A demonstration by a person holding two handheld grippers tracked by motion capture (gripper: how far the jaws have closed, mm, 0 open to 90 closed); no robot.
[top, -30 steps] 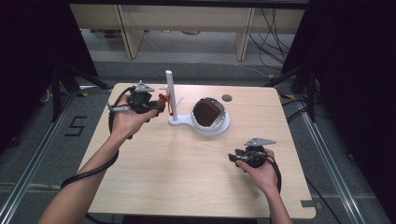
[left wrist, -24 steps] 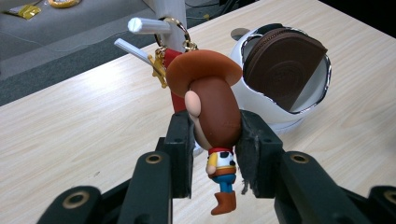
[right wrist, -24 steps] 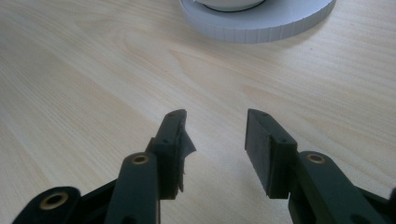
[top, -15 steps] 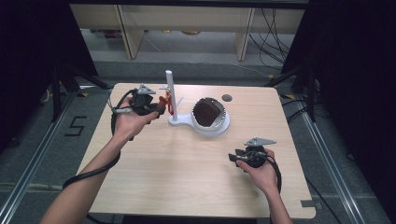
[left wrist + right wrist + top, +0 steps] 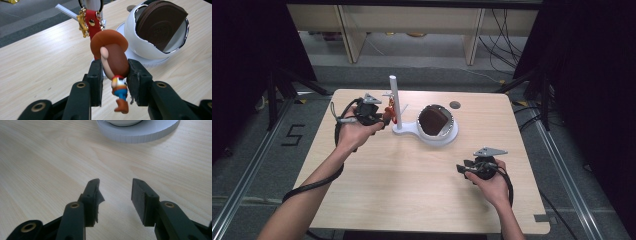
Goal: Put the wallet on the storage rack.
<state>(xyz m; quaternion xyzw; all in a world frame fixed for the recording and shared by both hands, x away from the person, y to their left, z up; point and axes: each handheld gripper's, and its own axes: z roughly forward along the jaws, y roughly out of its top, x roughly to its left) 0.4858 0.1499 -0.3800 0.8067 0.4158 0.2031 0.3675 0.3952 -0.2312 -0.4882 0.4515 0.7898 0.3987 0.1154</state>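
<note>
The left claw (image 5: 112, 82) is pinched on the figurine (image 5: 115, 65) of a keychain. Both pads press the brown body of the figurine, with its orange hat above the pads and its boots below them. The landmark for all positions is the white post (image 5: 393, 97) of the stand (image 5: 424, 131).

The keychain hangs from the post by a red strap (image 5: 93, 23) and a gold chain (image 5: 82, 21). Its long axis runs from the ring at the post, down and outward to the left claw. The left claw sits just beside the post, on the side away from the white bowl (image 5: 140, 40). The bowl is part of the same stand and holds a brown round pouch (image 5: 160, 25).

The coming move is judged to be either lifting the ring off the post or seating it. In both cases travel must follow the post's upright axis; a sideways pull would tip the stand.

The right claw (image 5: 115, 195) is spread and holds nothing. It hovers low over the counter (image 5: 412, 180), well apart from the post, on the near side of the bowl base. The left hand is therefore the nearer one.

Open counter lies on the near side of the post. The far edge of the counter is near behind it.
</note>
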